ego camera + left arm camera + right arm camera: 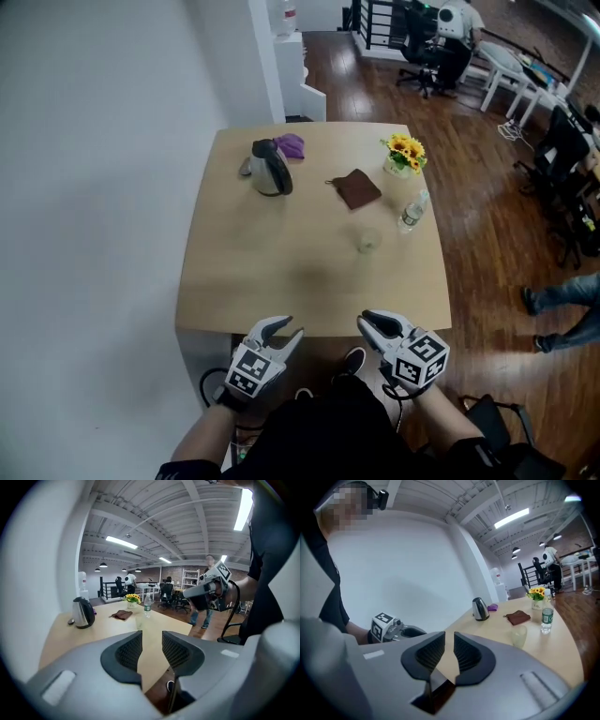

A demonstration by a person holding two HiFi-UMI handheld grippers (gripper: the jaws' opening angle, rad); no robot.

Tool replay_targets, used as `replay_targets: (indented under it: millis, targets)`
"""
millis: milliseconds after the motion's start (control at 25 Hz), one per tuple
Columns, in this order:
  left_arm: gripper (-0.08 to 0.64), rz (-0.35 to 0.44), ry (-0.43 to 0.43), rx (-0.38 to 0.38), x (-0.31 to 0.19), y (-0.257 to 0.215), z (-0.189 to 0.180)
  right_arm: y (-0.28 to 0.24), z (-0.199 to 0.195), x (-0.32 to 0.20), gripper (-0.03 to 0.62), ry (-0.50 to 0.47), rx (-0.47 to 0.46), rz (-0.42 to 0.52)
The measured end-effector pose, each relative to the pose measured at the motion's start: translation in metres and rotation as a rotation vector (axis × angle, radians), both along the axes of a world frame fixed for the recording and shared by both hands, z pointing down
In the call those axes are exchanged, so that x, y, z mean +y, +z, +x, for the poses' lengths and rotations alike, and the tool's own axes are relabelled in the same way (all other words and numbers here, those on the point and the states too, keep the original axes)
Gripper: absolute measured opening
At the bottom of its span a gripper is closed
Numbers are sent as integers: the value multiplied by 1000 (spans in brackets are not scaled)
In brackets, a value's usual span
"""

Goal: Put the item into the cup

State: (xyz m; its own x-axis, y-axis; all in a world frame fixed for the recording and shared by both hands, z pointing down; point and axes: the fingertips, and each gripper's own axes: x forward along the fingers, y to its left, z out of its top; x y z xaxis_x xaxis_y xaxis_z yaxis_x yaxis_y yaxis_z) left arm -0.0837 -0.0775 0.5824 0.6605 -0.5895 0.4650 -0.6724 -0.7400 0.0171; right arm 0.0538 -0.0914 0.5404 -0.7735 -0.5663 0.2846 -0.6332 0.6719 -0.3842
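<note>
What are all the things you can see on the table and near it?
table: one, light wood, in front of the person
kettle: one, silver and black, far left of the table
purple thing: one, purple, just behind the kettle
brown pouch: one, brown, middle of the far half
flowers: one bunch, yellow, far right
bottle: one, clear with green label, right side
cup: one, clear, beside the bottle
left gripper: one, grey, near table edge, jaws apart, empty
right gripper: one, grey, near table edge, jaws apart, empty
</note>
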Motion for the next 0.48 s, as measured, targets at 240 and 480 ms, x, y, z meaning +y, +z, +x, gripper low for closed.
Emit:
replay_targets:
  millis: [240,480]
  targets:
    - [126,21,32,5,78,-6,-40,-10,-31,75,57,69,-33,-14]
    - [127,41,39,23,126,-15,-58,-18,-47,134,34,70,-19,-2]
